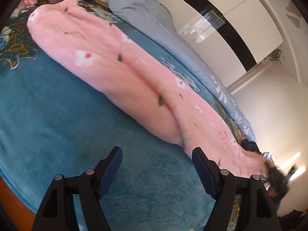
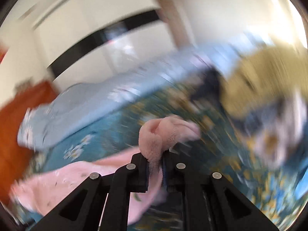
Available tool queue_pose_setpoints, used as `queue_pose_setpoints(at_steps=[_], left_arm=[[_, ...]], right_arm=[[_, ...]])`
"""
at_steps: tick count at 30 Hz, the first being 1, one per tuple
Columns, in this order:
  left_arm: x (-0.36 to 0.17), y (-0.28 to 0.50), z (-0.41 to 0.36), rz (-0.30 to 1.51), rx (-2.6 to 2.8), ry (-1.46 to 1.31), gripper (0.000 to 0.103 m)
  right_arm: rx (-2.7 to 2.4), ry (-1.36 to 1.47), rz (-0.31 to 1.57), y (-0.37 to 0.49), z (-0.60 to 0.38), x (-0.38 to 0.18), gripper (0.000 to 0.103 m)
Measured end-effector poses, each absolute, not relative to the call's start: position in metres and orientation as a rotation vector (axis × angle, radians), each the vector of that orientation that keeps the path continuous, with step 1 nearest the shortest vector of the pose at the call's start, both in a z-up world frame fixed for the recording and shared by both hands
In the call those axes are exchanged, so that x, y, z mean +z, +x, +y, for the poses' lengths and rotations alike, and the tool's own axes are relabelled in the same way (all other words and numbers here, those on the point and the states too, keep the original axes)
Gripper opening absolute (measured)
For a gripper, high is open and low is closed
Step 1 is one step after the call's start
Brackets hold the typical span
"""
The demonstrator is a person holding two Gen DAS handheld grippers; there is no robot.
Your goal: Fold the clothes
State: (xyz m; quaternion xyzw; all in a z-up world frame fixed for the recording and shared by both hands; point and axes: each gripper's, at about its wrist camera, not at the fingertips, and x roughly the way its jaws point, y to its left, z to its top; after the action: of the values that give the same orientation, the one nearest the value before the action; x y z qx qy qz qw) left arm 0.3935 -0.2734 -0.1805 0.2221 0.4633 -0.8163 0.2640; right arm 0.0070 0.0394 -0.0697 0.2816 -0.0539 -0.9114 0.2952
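A: The pink fleece pyjama trousers (image 1: pixel 107 65) lie stretched along the teal plush blanket (image 1: pixel 50 115) on the bed, legs side by side, cuffs at the far end. One end of them is bunched between the fingers of the right gripper (image 2: pixel 155 165), which is clenched on a thick wad of that fleece (image 2: pixel 154 144).

B: And the left gripper (image 1: pixel 156 170)?

A: Jaws spread wide, nothing between them, poised over the blanket just beside the near edge of the trousers.

B: So what worries you?

A: The right-hand view is badly smeared, so I judge that hand is swinging fast. A quick carry with only one end pinched could drag the whole garment askew, or let the two layers slide apart so the fold lands crooked. Plush on plush grips, too; the blanket may ruck up underneath.

B: Anything nearby to snag?

A: The grey-blue floral quilt (image 1: pixel 154 23) lies right along the far side, and a dark garment (image 1: pixel 250 146) sits near the held end. A wide sweep could catch either.
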Motion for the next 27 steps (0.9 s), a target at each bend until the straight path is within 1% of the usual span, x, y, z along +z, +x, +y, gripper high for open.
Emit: queue_pose_setpoints(at_steps=[3,7,12,16,19,21,24,25,27], left_arm=[[-0.189,0.407,-0.279,1.318,-2.193,0.574,0.078],[-0.195,0.428,-0.287,1.381,-2.170,0.523,0.078],[-0.199,0.456,-0.300,1.419,-2.135,0.463,0.078],[-0.203,0.467,-0.307,1.455,-2.134,0.436,0.078],[-0.202,0.469,-0.308,1.442,-2.139,0.441,0.078],[-0.200,0.470,-0.309,1.424,-2.140,0.443,0.078],[-0.198,0.472,-0.310,1.409,-2.139,0.441,0.078],[-0.197,0.470,-0.312,1.413,-2.139,0.438,0.078],[-0.198,0.473,-0.313,1.417,-2.134,0.437,0.078]], right_arm=[[-2.363,0.618,0.051,0.048,-0.029,-0.033,0.012],[-2.287,0.570,0.195,0.089,-0.117,-0.026,0.012],[-2.166,0.634,0.319,0.139,-0.205,-0.069,0.012],[-2.054,0.694,0.447,0.179,-0.252,-0.121,0.012],[-2.017,0.718,0.545,0.200,-0.272,-0.153,0.012],[-2.013,0.736,0.565,0.205,-0.277,-0.165,0.014],[-1.999,0.772,0.535,0.204,-0.279,-0.171,0.016],[-1.987,0.783,0.520,0.204,-0.279,-0.172,0.019],[-1.911,0.795,0.495,0.202,-0.280,-0.173,0.037]])
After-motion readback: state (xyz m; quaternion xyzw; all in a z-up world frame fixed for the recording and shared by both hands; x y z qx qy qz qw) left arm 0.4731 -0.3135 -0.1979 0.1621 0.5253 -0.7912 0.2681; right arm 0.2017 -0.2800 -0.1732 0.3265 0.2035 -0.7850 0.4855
